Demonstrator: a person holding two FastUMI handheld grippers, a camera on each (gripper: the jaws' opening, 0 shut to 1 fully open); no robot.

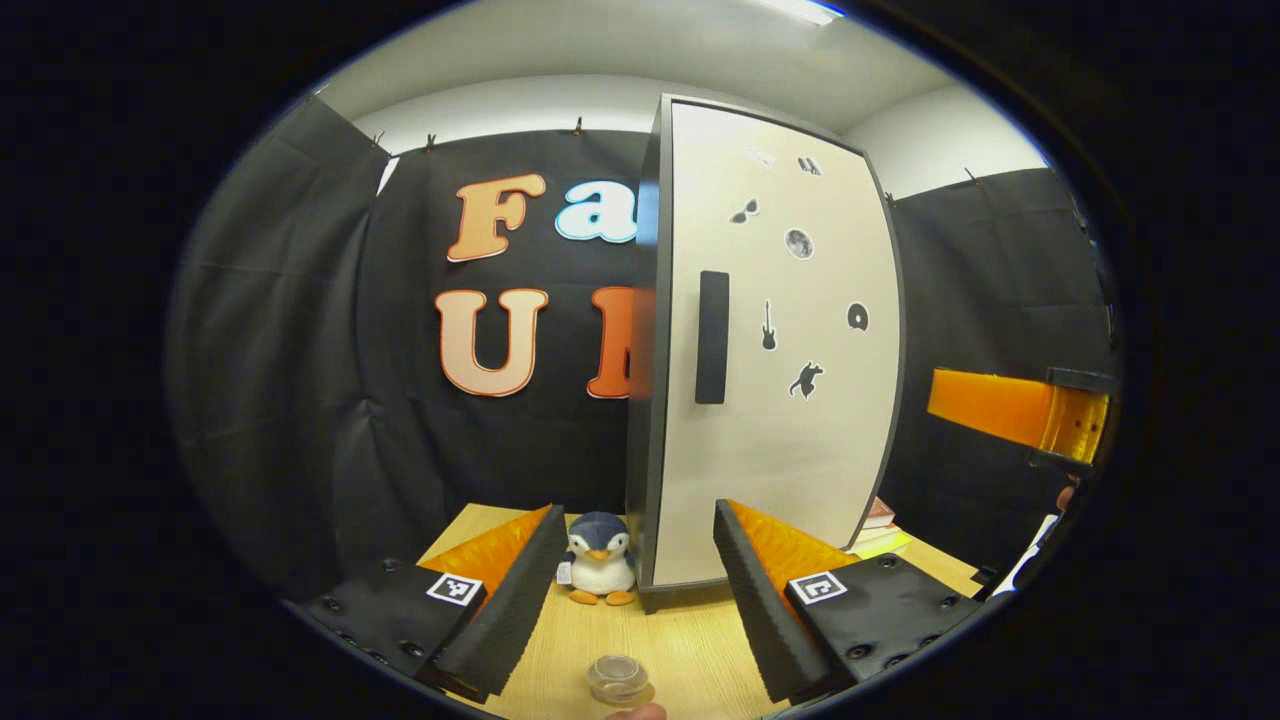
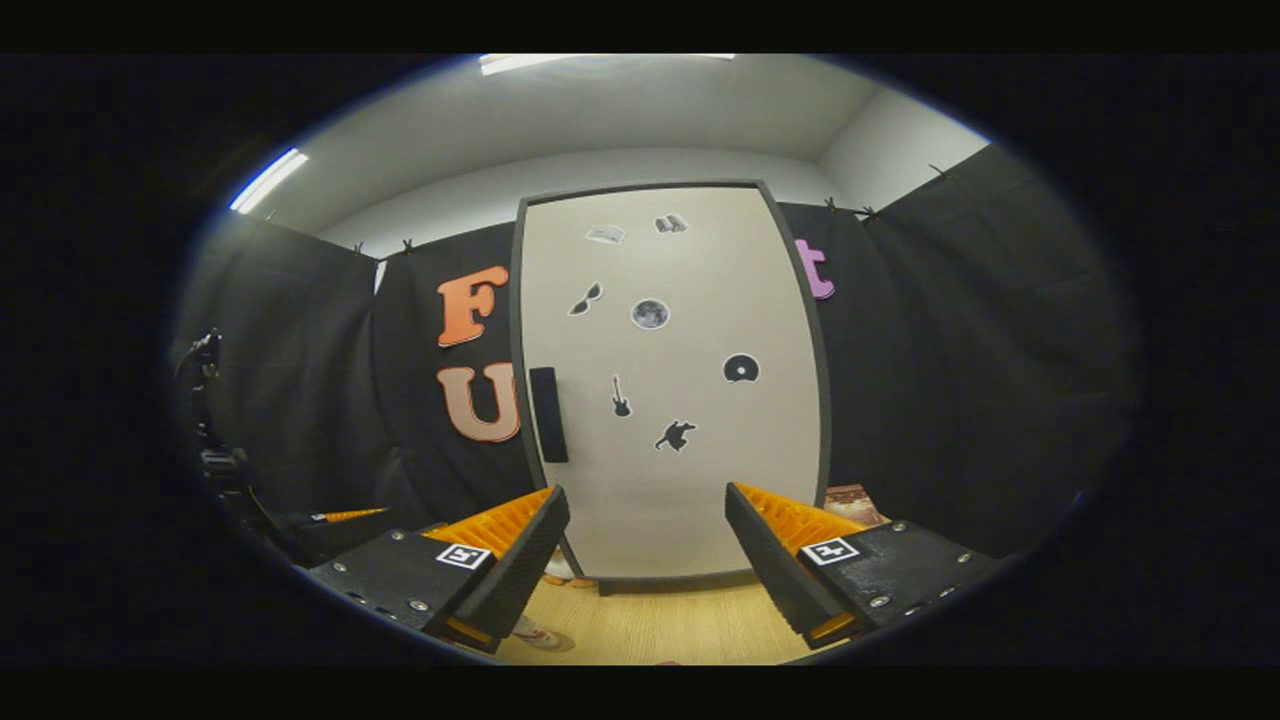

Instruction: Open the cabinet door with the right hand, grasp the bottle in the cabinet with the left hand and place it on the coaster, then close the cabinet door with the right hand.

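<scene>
The cabinet (image 1: pixel 780 440) stands on the wooden table with its white, sticker-covered door (image 2: pixel 670 400) shut. A dark upright handle (image 1: pixel 712 337) sits near the door's left edge, and it is also in the right gripper view as the handle (image 2: pixel 548 414). The bottle is hidden behind the door. A small round glassy piece (image 1: pixel 620 680), perhaps the coaster, lies at the table's near edge. My left gripper (image 1: pixel 637 510) is open and empty, short of the cabinet. My right gripper (image 2: pixel 645 490) is open too, facing the door from a distance. The right gripper's finger (image 1: pixel 1000 405) juts in at the far right of the left gripper view.
A penguin plush (image 1: pixel 600 572) sits on the table (image 1: pixel 680 640) just left of the cabinet's front corner. Some books (image 1: pixel 880 520) lie to the right of the cabinet. Black cloth walls close the booth behind and at both sides.
</scene>
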